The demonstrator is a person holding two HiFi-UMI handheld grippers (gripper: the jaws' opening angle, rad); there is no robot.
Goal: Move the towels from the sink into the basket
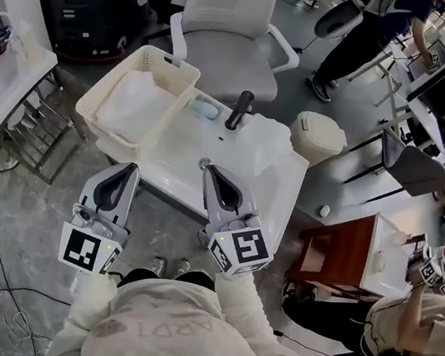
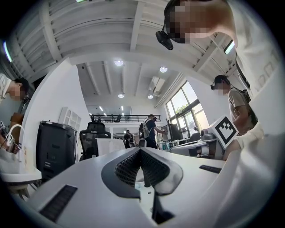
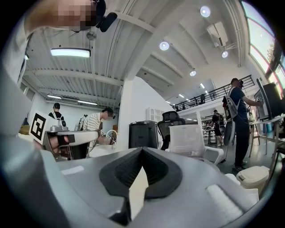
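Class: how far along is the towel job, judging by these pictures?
Done: a white towel lies in the basket. In hand: nothing; left hand-held gripper and right hand-held gripper are shut, empty. Left: what looks like a second towel in the sink.

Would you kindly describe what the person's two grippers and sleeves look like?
Both the left gripper and right gripper are pale grey, wedge-shaped shells with black ribbed pads around a teardrop opening. Each carries a white cube with black square markers. The sleeves are off-white.
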